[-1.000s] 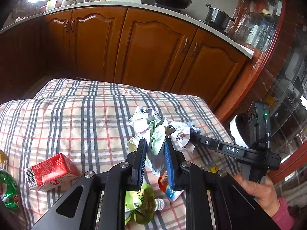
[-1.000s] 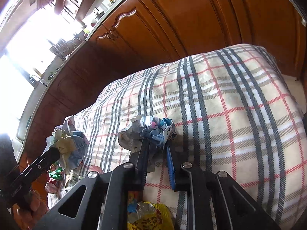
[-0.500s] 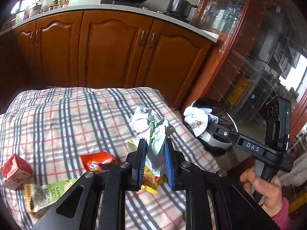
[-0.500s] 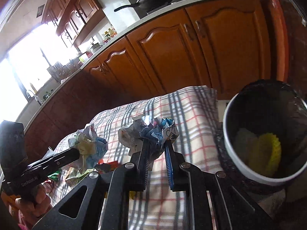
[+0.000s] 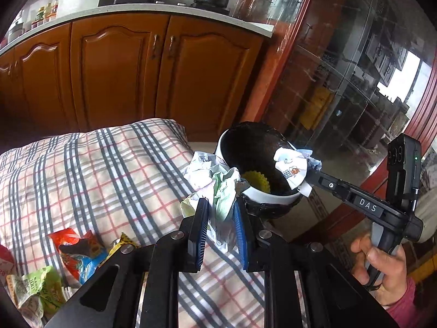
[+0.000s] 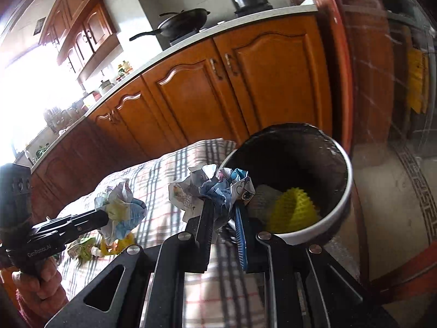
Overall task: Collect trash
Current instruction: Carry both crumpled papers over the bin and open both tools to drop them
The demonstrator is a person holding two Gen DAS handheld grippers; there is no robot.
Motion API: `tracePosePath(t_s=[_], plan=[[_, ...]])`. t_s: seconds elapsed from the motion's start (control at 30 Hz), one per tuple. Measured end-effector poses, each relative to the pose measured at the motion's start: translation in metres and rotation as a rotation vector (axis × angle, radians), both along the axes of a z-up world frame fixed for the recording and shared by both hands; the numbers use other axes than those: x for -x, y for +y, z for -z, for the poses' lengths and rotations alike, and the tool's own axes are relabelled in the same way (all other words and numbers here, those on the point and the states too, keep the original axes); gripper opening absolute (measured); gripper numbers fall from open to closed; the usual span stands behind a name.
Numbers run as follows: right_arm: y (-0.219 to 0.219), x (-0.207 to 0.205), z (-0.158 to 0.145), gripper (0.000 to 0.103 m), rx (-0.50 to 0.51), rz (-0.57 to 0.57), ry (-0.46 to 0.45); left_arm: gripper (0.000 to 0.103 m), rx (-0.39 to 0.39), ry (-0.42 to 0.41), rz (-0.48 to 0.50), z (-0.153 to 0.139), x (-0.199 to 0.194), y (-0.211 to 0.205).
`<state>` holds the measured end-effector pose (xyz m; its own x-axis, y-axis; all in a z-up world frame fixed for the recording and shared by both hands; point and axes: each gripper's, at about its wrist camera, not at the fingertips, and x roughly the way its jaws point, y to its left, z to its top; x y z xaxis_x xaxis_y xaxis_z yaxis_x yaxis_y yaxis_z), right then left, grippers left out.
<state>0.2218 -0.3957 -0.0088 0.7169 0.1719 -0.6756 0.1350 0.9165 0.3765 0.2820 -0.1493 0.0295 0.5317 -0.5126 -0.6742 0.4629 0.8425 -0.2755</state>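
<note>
1. Kitchen cabinets back a plaid-covered table (image 5: pixel 82 169), with the white-rimmed trash bin (image 5: pixel 273 198) off its far corner.
2. Your left gripper (image 5: pixel 220 218) clamps a crumpled green-and-white wrapper (image 5: pixel 218 188), just short of the bin's near rim.
3. Your right gripper (image 6: pixel 224 218) pinches a blue-printed paper wad (image 6: pixel 215 191), already over the bin's mouth, so it is nearer.
4. More wrappers (image 5: pixel 79 251) lie on the table, well away from the bin.

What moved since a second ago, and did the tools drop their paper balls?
Both tools swung from over the checked cloth toward the bin. The right tool now holds its paper ball at the rim. Nothing dropped: the left tool still grips its crumpled paper.
</note>
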Motion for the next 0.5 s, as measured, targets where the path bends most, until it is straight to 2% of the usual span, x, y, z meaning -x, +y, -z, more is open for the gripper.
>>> tracePosePath(t_s=[0.3,0.5], plan=[[-0.027,0.011,0.001,0.016,0.005,0.047,-0.004,0.018,-0.018,0.000,0.047,0.002,-0.018,-0.042],[-0.041,0.002,0.003,0.016,0.012,0.065,0.000,0.018,-0.027,0.015,0.089,0.004,-0.041,-0.073]])
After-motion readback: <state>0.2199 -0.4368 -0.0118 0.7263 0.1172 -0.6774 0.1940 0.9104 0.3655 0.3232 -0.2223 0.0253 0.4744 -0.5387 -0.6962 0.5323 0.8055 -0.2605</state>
